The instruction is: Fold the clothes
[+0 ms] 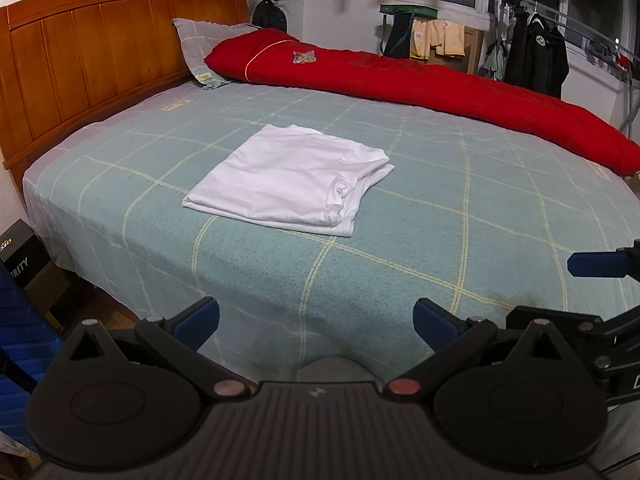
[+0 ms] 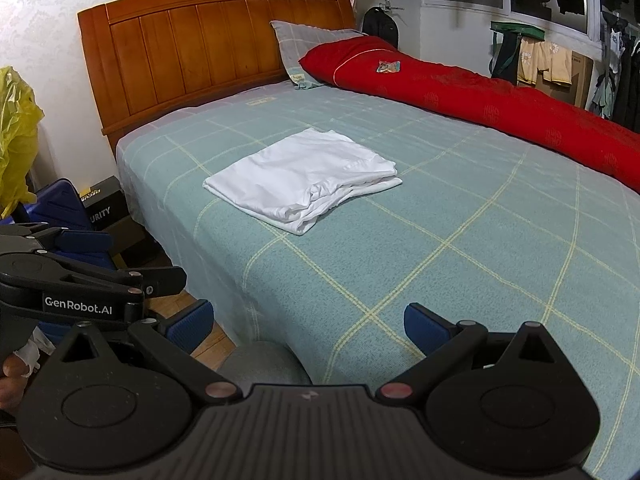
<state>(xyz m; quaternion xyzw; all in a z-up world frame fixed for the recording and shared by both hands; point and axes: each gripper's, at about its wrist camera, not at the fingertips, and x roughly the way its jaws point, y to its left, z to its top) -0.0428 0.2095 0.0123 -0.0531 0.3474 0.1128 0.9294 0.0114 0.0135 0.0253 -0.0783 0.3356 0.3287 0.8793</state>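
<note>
A white garment (image 1: 294,180) lies folded into a flat rectangle on the green checked bedspread (image 1: 400,240), well ahead of both grippers; it also shows as the white garment (image 2: 306,178) in the right wrist view. My left gripper (image 1: 316,322) hangs open over the bed's near edge, nothing between its blue pads. My right gripper (image 2: 308,326) is open too, empty, at the bed's near left corner. The right gripper's blue fingertip (image 1: 596,263) pokes in at the left view's right edge. The left gripper's black body (image 2: 76,280) shows at the right view's left side.
A red quilt (image 1: 420,80) runs along the bed's far side, with a grey pillow (image 1: 208,48) against the wooden headboard (image 1: 100,52). Boxes (image 2: 102,206) and a yellow bag (image 2: 16,132) stand left of the bed. Clothes hang on racks (image 1: 536,56) behind.
</note>
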